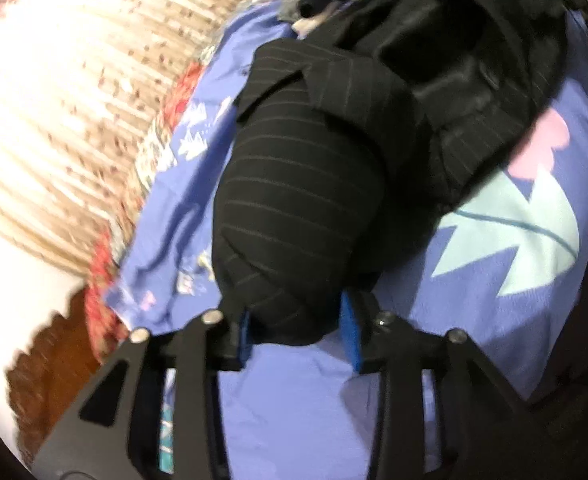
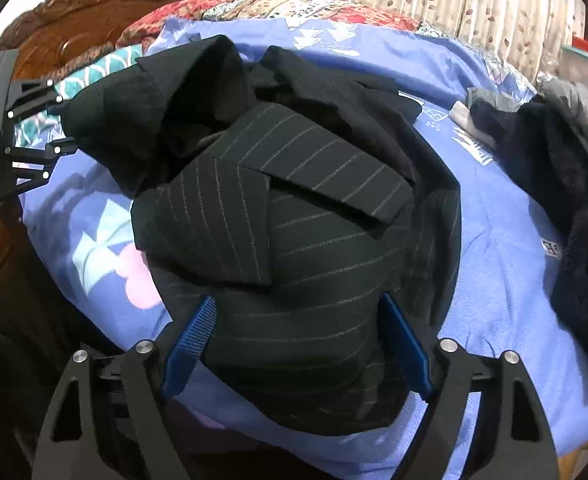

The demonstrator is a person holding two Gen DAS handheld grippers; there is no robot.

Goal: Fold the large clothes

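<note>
Blue print bedsheet (image 2: 494,248) w/ black pinstripe jacket (image 2: 294,216) bunched mid-bed, carved wood headboard (image 2: 54,28) behind.
Your left gripper (image 1: 294,332) is pinching a sleeve-like fold of the jacket btwn its blue pads. Your right gripper (image 2: 294,344) has the jacket's near edge btwn its pads; can't tell if they press or just straddle it. Dark clothes pile (image 2: 566,184) sits at bed's right side.

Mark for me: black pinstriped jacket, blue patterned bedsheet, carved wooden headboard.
black pinstriped jacket (image 2: 294,264), right wrist view, front panel below the lapel
blue patterned bedsheet (image 2: 494,240), right wrist view, bare patch right of jacket
carved wooden headboard (image 2: 66,24), right wrist view, carved top
</note>
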